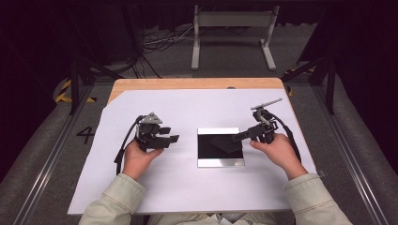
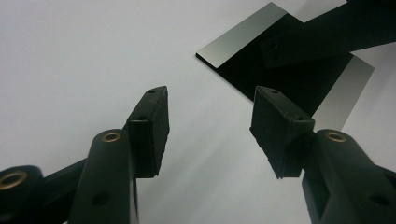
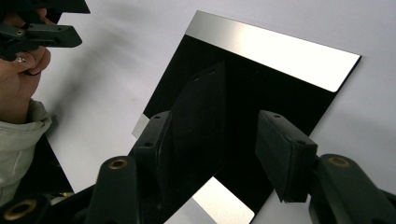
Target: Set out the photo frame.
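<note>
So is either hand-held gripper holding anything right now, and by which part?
Nothing is held. The right hand-held gripper hangs open over the black square plate without gripping it; the left hand-held gripper is open and apart from it.

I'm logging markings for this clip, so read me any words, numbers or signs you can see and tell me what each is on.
"4": a dark numeral on the grey floor, left of the table.
Yellow-and-black hazard stripes, no lettering: on the floor by both far table corners.
Mirror plate, white sheet and both grippers: no text that can be read.
</note>
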Demonstrator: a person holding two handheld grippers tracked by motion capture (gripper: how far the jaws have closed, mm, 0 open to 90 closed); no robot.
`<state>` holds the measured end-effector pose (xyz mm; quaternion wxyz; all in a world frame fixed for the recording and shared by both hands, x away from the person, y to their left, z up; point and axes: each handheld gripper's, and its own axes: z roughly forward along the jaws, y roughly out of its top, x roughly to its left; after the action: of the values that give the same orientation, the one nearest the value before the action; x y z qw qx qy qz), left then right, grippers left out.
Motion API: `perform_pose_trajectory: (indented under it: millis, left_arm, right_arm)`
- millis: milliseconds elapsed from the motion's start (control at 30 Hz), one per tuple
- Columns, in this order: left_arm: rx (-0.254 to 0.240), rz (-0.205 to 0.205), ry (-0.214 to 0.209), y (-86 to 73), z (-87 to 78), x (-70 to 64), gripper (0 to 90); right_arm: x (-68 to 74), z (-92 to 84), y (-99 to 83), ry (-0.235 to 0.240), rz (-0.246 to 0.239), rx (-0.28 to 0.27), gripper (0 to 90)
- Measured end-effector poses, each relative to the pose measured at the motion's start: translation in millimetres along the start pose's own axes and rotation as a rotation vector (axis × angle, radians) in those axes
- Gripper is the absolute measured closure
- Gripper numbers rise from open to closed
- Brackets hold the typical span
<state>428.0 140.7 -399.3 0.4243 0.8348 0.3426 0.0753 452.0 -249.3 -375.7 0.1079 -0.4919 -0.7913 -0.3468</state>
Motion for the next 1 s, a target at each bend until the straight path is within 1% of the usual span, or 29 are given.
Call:
perform_pose_trajectory:
  millis: [133, 200, 433, 833, 1000]
  left_arm:
    - [0.004, 0.005, 0.001, 0.0, 0.3, 0.4, 47.0]
    - [0.004, 0.001, 0.0, 0.0, 0.5, 0.1, 47.0]
    - [0.006, 0.003, 0.003, -0.1, 0.6, -0.2, 47.0]
    - [0.007, 0.004, 0.003, -0.1, 0.7, -0.4, 47.0]
    - [0.007, 0.004, 0.003, -0.1, 0.8, -0.5, 47.0]
  right_arm:
    - [1.5, 3.8, 0.2, 0.004, -0.006, 0.013, 46.4]
    - [1.7, 4.5, 0.2, 0.005, -0.008, 0.015, 46.3]
    - [2.4, 8.7, 0.3, 0.015, 0.001, 0.029, 45.5]
    - [4.2, 12.9, 0.3, 0.03, -0.004, 0.034, 45.0]
    - [5.2, 17.3, 0.2, 0.036, -0.005, 0.054, 45.0]
